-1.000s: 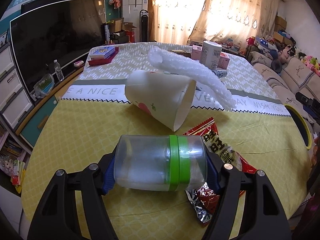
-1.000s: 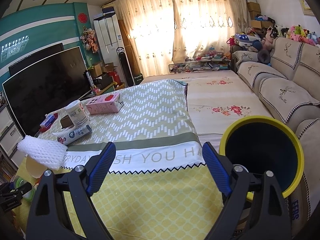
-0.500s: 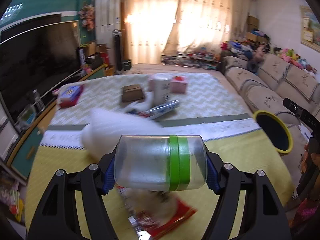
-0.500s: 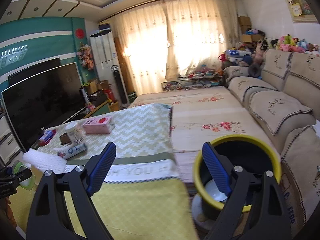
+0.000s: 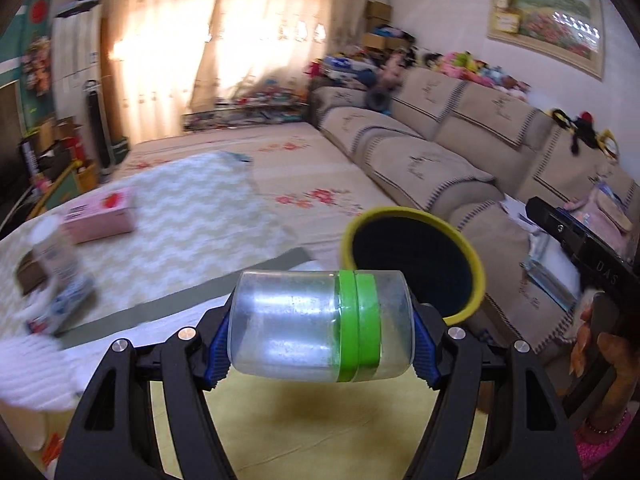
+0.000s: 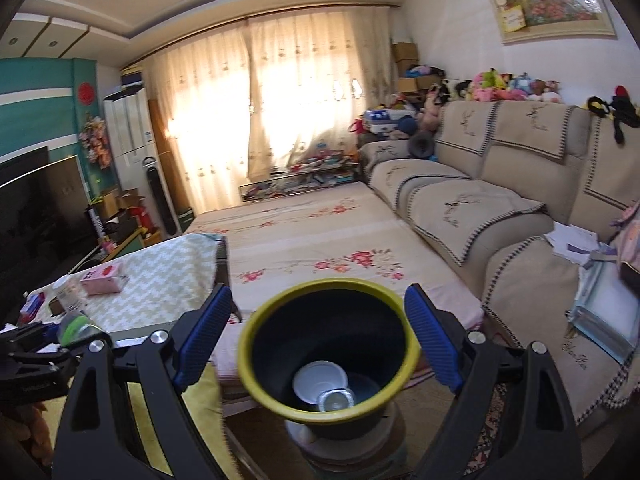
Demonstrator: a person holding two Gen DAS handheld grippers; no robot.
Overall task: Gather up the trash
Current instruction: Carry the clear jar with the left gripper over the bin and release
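While the left gripper (image 5: 320,330) hangs above the yellow tablecloth (image 5: 320,432) near the table's right edge, its 2 blue pads are clamped on the ends of a clear plastic jar (image 5: 316,326) with a green band, which lies sideways between them. Just past that edge stands the yellow-rimmed bin (image 5: 414,264), dark inside, beside the sofa (image 5: 440,152). From the right wrist view, the right gripper (image 6: 320,338) stands wide with nothing between its pads, and the bin (image 6: 256,368) sits right under it, framed by the 2 fingers; a white bowl (image 6: 320,380) and a small foil cup (image 6: 336,400) lie at its bottom. Farther along the table, toward its far edge, a pink box (image 5: 100,216) rests on the zigzag part of the cloth, with a white tub (image 5: 52,248) blurred at the left edge. A hand (image 5: 600,356) shows at the right of the left wrist view, gripping a black handle.
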